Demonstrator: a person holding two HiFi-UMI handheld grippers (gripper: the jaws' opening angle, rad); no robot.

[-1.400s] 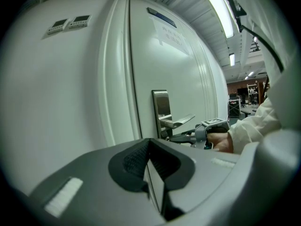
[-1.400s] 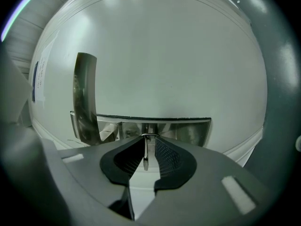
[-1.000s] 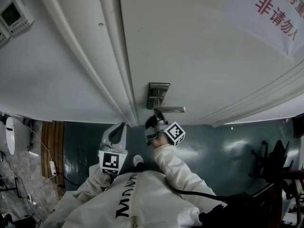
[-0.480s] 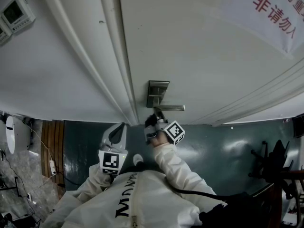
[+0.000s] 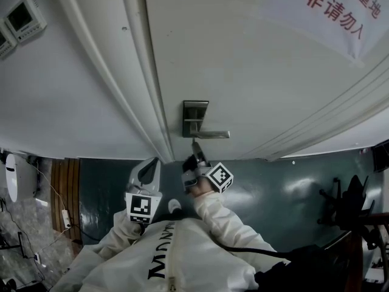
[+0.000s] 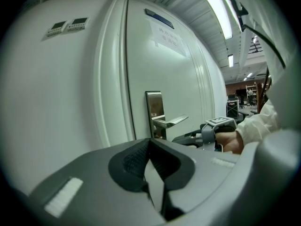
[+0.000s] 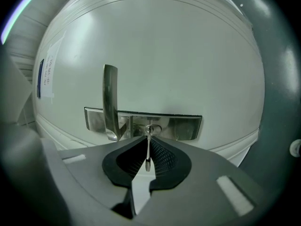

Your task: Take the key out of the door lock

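Observation:
The steel lock plate (image 5: 195,119) with its lever handle (image 5: 211,134) sits on the white door (image 5: 255,72). My right gripper (image 5: 194,152) is just below the plate, level with the keyhole. It is shut on the flat silver key (image 7: 148,150), which shows edge-on between the black pads. The key's tip lies at the round lock cylinder (image 7: 152,128); whether it is still inside I cannot tell. My left gripper (image 5: 149,173) hangs back beside my body, shut with nothing in it (image 6: 150,143). Past it the lock plate (image 6: 154,112) and the right gripper (image 6: 203,136) are in view.
A paper notice with red characters (image 5: 340,11) hangs on the door at upper right. Wall control panels (image 5: 22,17) sit left of the door frame (image 5: 146,84). Cables and a socket strip (image 5: 65,218) lie on the floor at left, and a dark chair (image 5: 351,210) stands at right.
My right gripper has drawn back a little from the lock plate with the key in its pads. The left gripper has stayed where it was.

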